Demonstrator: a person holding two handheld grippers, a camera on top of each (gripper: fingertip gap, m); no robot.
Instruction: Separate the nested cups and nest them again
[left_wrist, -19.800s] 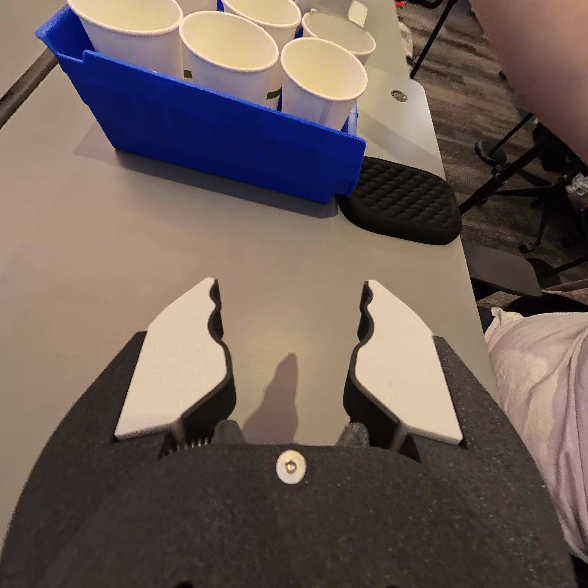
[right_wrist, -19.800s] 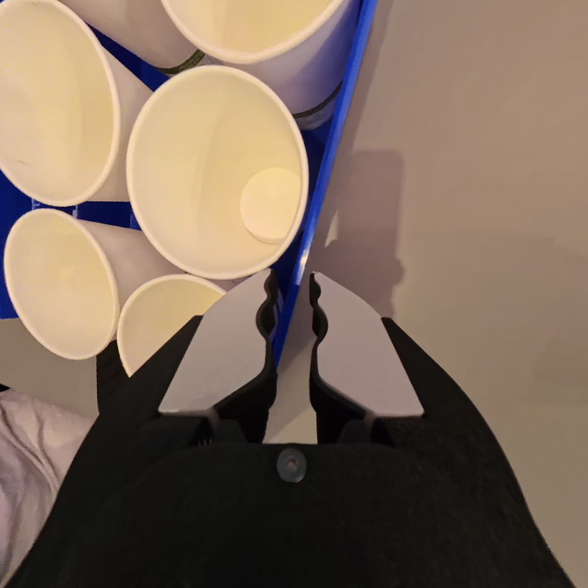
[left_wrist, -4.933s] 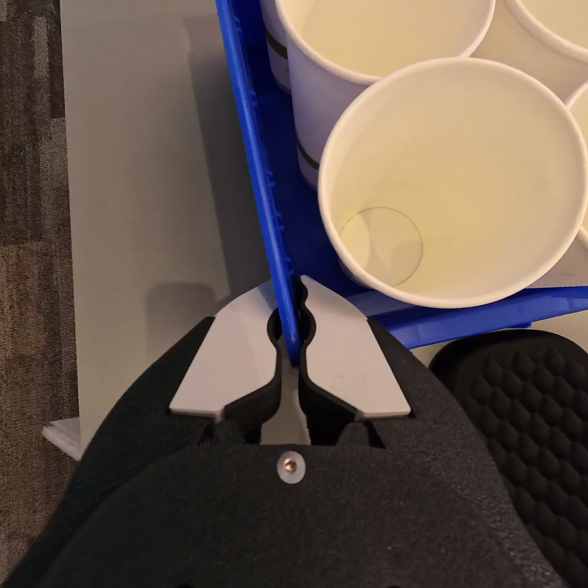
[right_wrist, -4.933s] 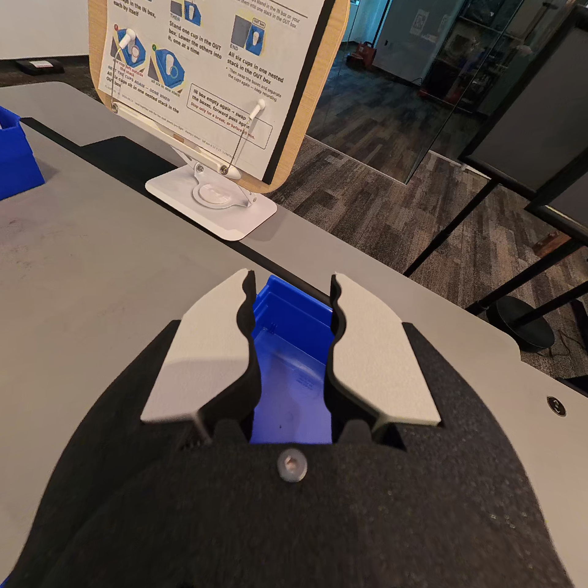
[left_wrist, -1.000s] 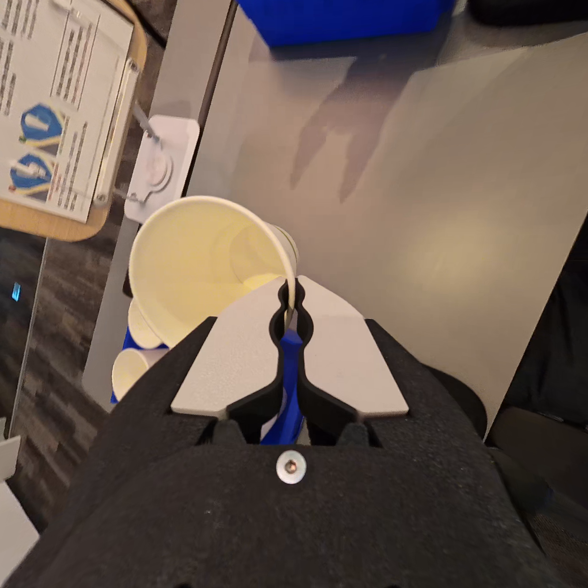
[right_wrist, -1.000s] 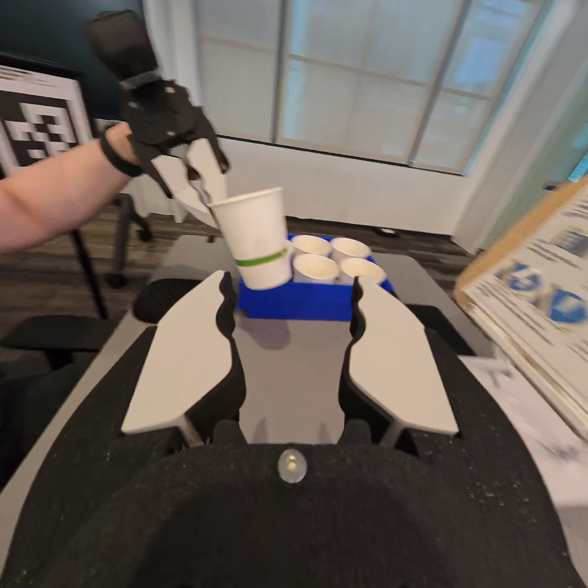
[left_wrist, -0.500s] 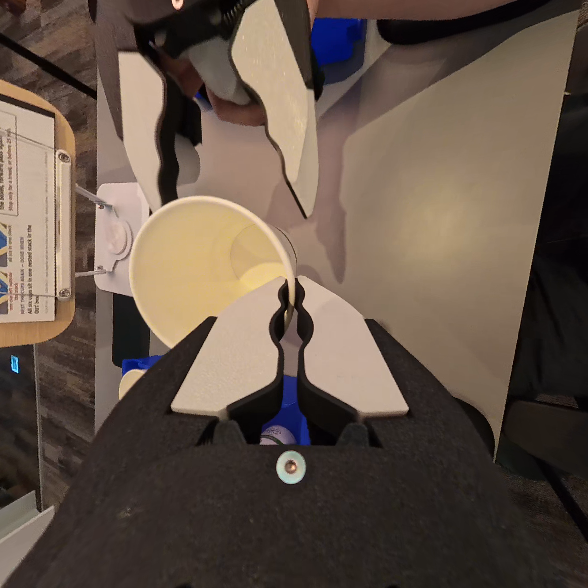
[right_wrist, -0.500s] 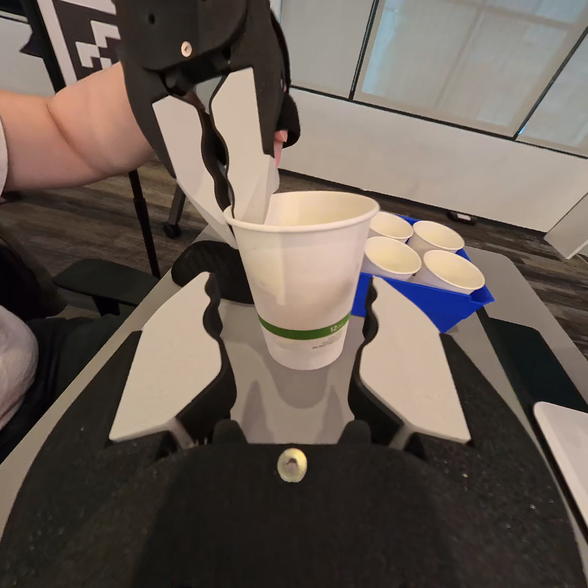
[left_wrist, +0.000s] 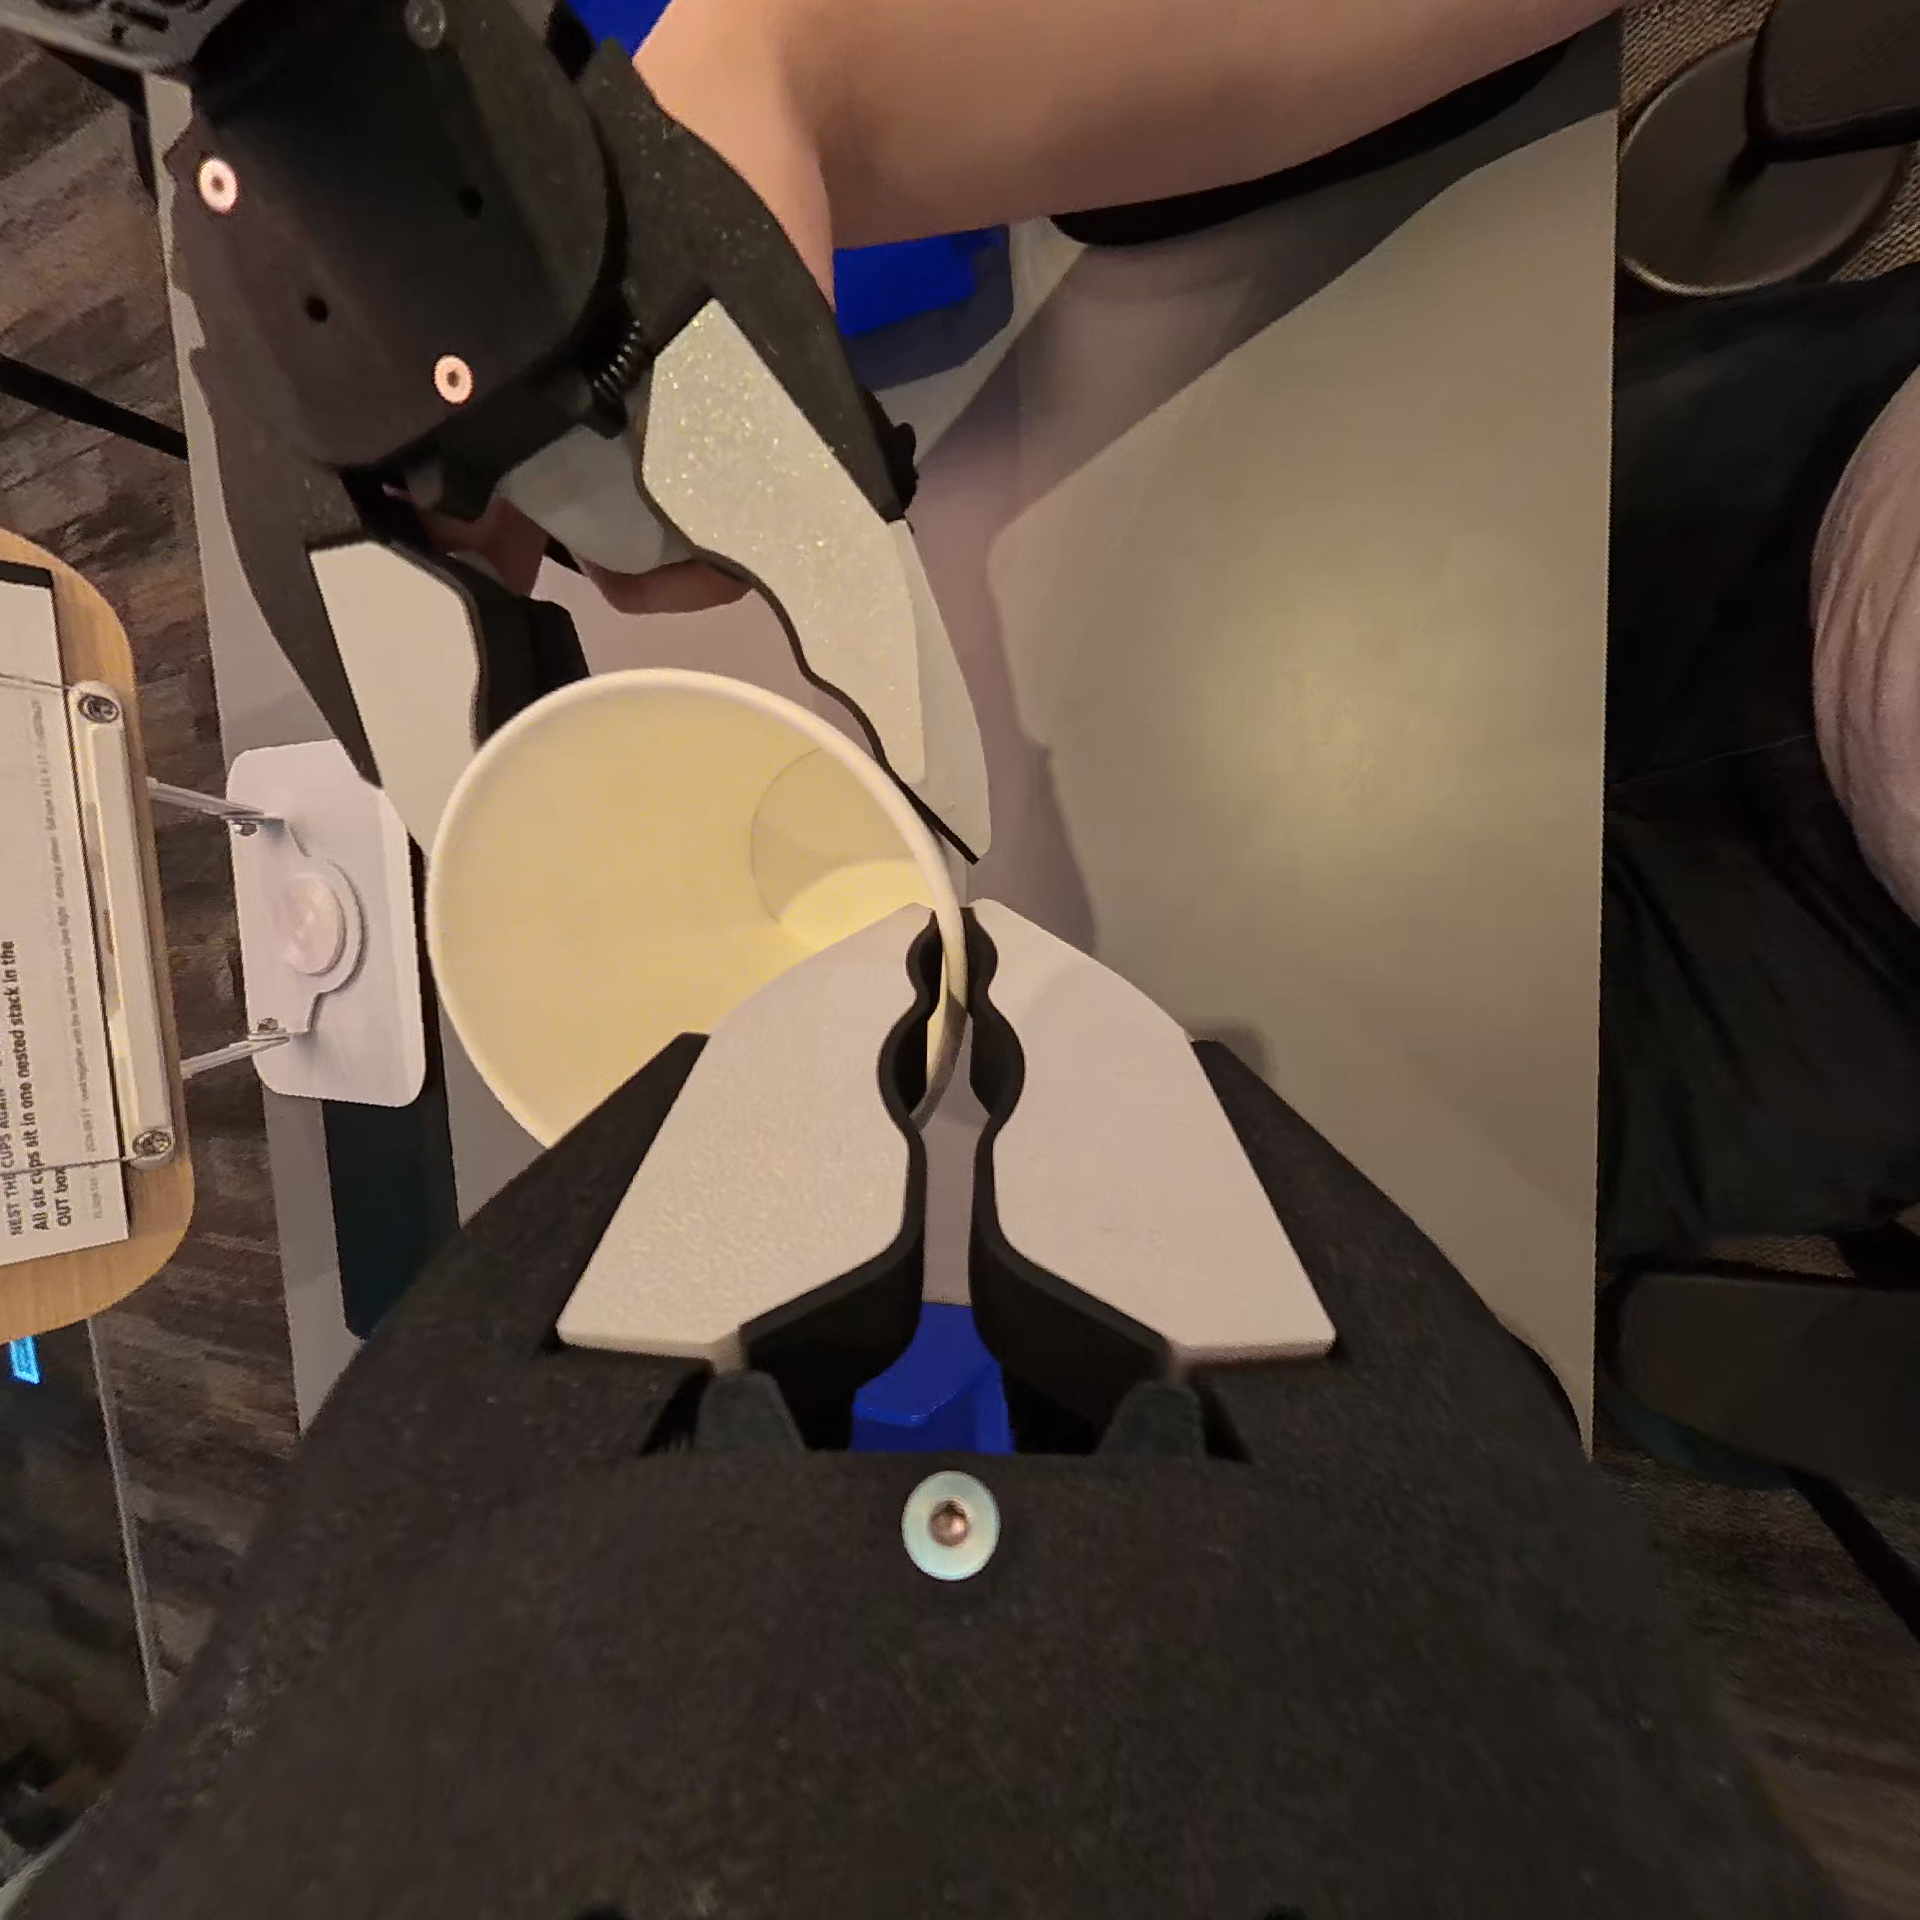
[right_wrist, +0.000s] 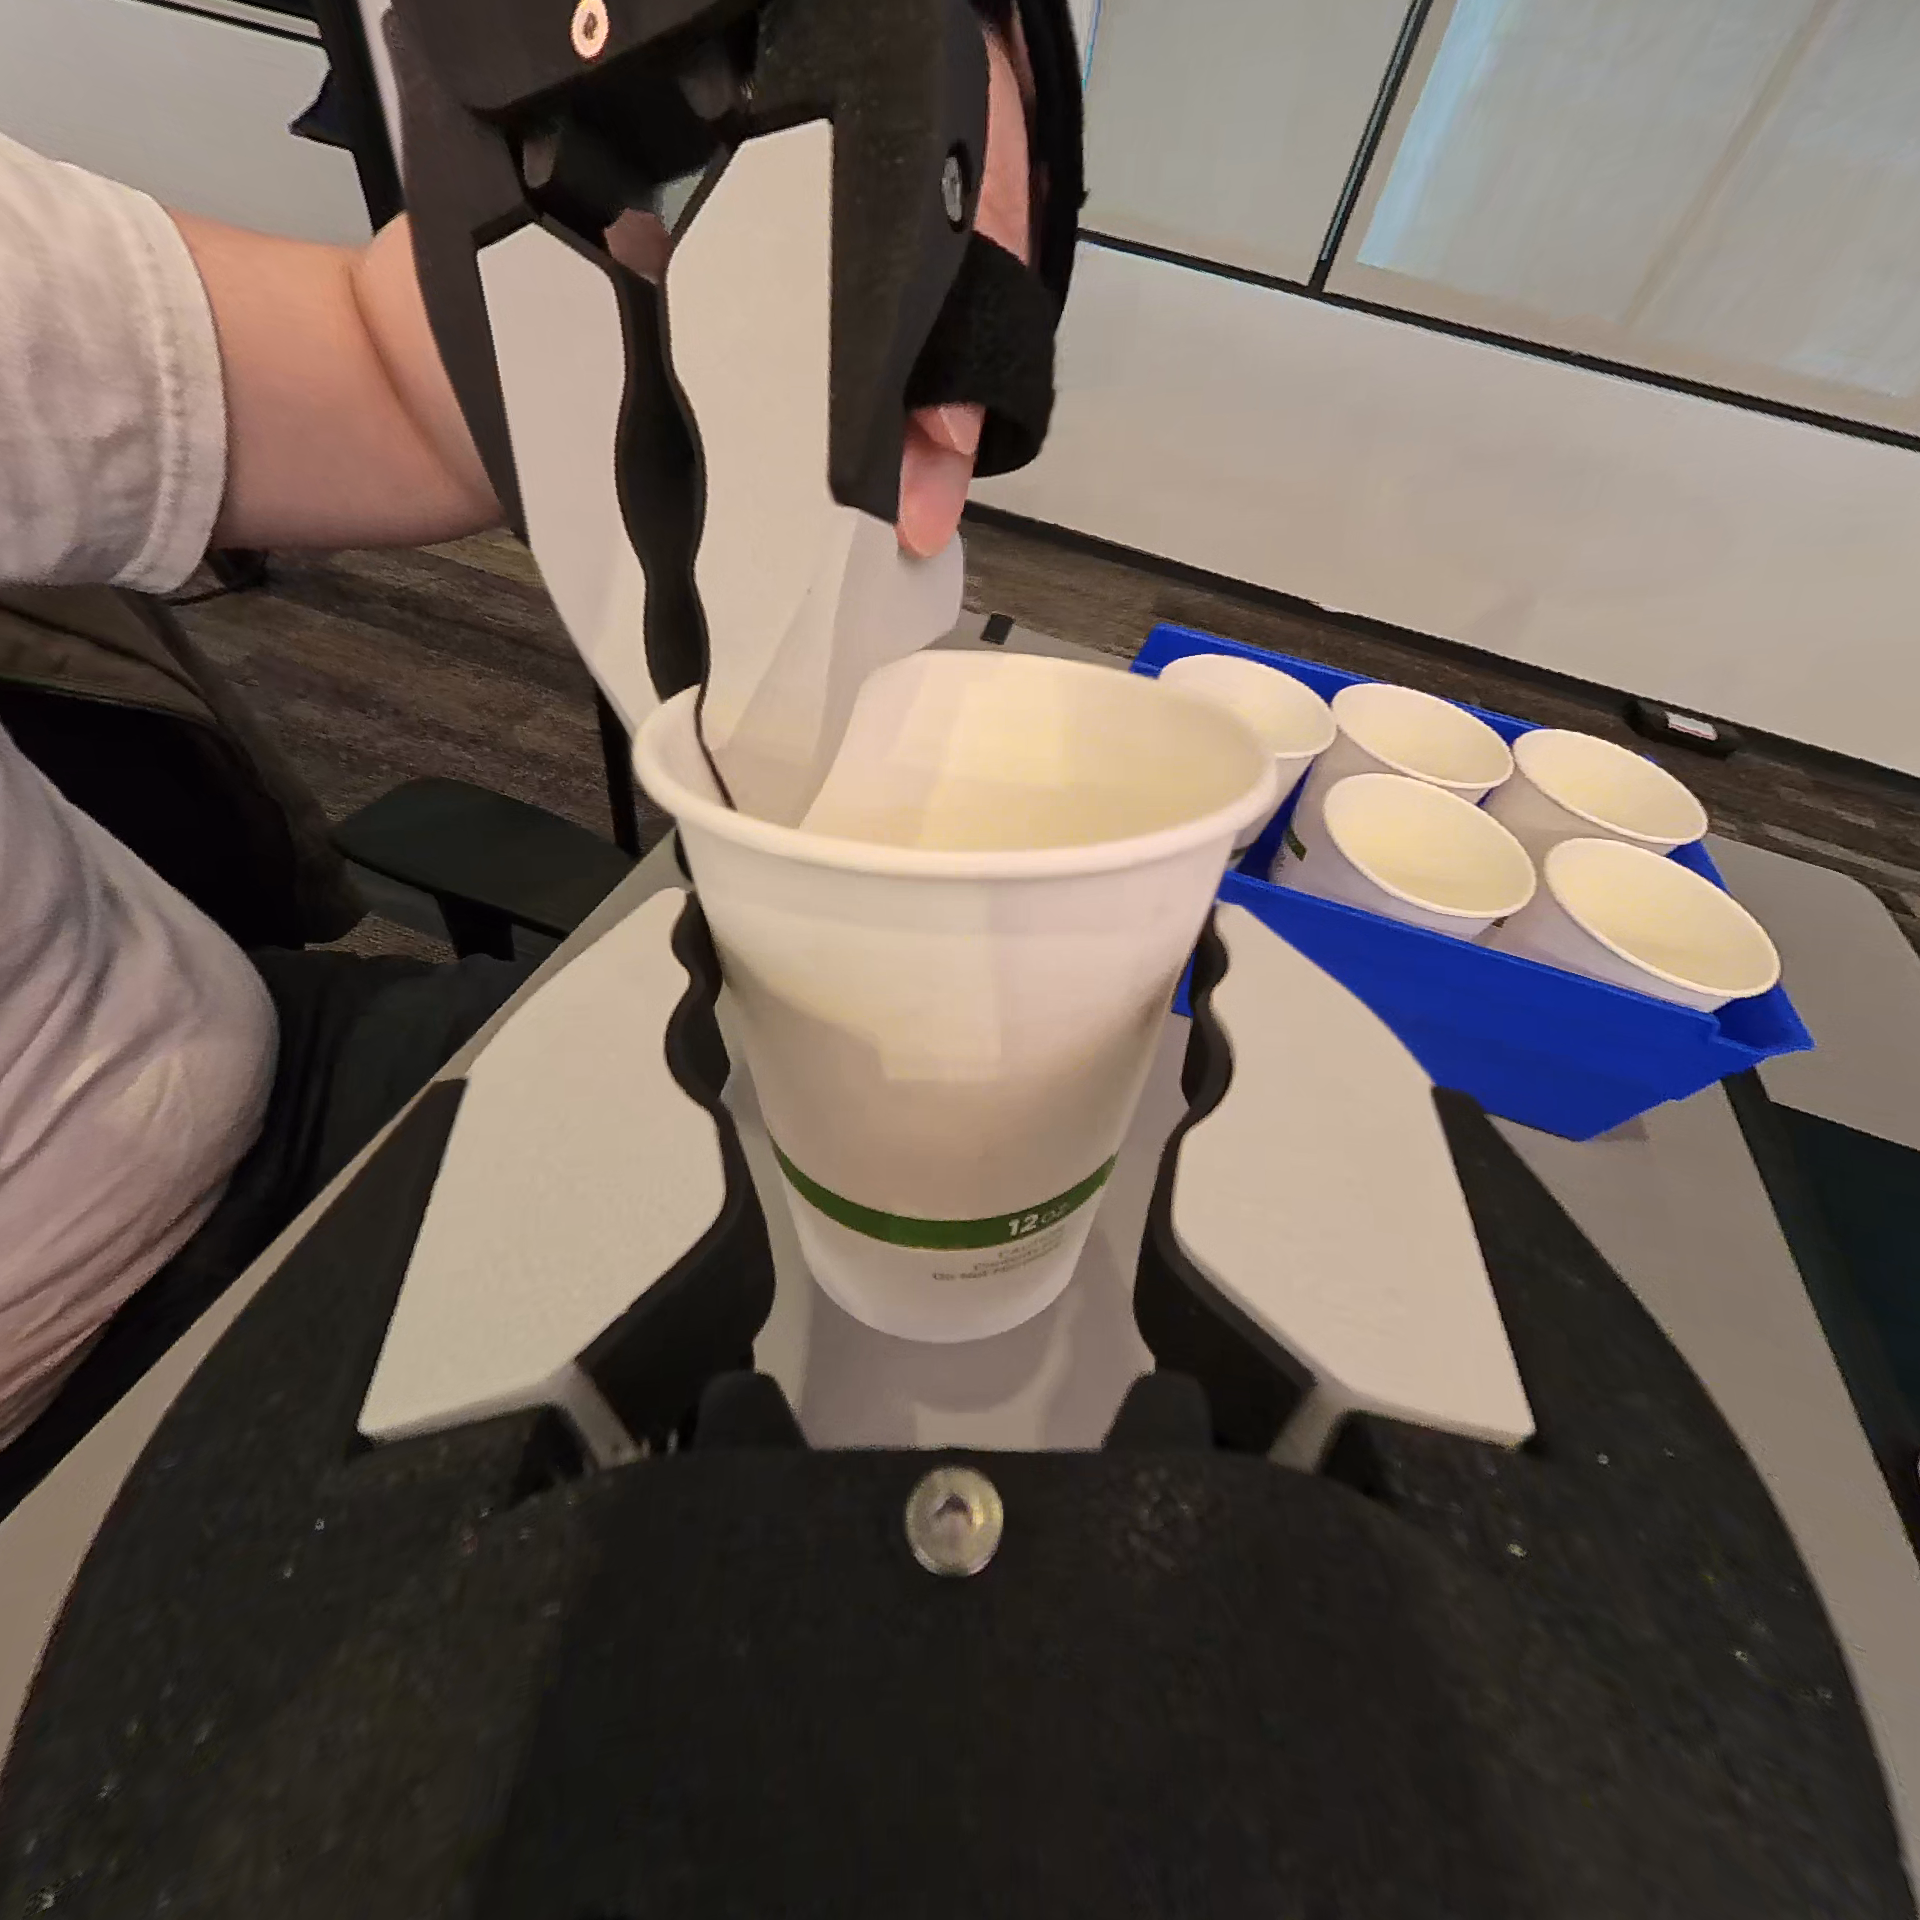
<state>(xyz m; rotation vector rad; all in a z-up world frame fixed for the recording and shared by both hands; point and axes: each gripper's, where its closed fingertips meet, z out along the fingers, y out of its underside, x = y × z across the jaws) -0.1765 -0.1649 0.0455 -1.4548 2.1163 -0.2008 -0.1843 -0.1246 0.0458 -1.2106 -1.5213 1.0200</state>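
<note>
An office-like lab: grey table (right_wrist: 1849, 1226), carpet-tile floor (right_wrist: 436, 634), instruction board (left_wrist: 62, 935) on a stand.

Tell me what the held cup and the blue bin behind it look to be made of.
The cup: apparently paper, matte white outside with a printed green band, cream inside; a rolled rim and a side seam point to paper.

The blue bin: probably moulded plastic, uniform saturated blue with a slight sheen, thin rigid walls and a stepped lip.

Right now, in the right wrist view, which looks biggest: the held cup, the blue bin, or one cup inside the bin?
1. Held cup, though nearness exaggerates it.
2. Blue bin.
3. A binned cup, likely the same cup size.
</note>
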